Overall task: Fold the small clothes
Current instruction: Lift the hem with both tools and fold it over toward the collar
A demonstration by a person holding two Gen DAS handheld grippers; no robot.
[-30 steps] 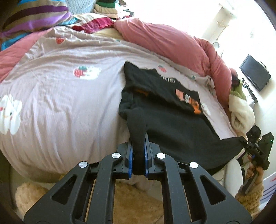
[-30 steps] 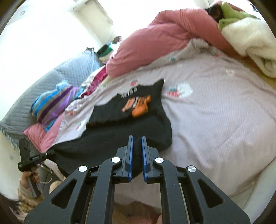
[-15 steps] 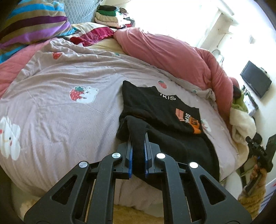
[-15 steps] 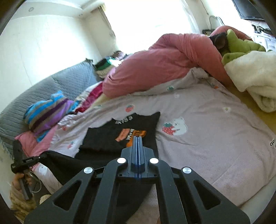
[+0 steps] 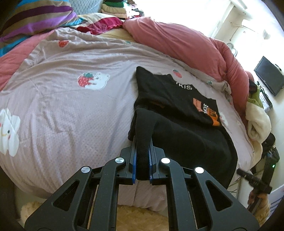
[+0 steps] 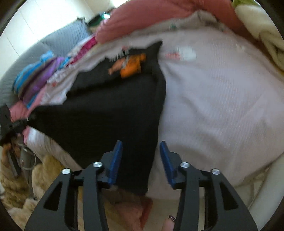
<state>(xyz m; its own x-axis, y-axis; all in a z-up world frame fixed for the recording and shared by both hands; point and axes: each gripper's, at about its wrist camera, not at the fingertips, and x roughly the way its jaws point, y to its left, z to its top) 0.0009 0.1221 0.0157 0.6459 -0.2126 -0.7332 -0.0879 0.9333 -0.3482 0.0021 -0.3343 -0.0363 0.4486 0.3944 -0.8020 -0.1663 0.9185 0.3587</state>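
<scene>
A black T-shirt with an orange print lies on the lilac bedspread, its lower part hanging over the near bed edge. My left gripper is shut on a bunched corner of the shirt at its left side. In the right wrist view, which is blurred, my right gripper is open; the shirt's right hem corner hangs loose between the blue pads without being clamped. The left gripper also shows in the right wrist view at the far left, holding the shirt's other corner.
A pink duvet is heaped along the far side of the bed. Striped pillows and folded clothes sit at the back left. A cream blanket lies at the right. A fluffy beige rug lies below the bed edge.
My right gripper has opened and let go of the shirt's corner, and it has dropped lower. My left gripper still holds its corner and has moved little.
</scene>
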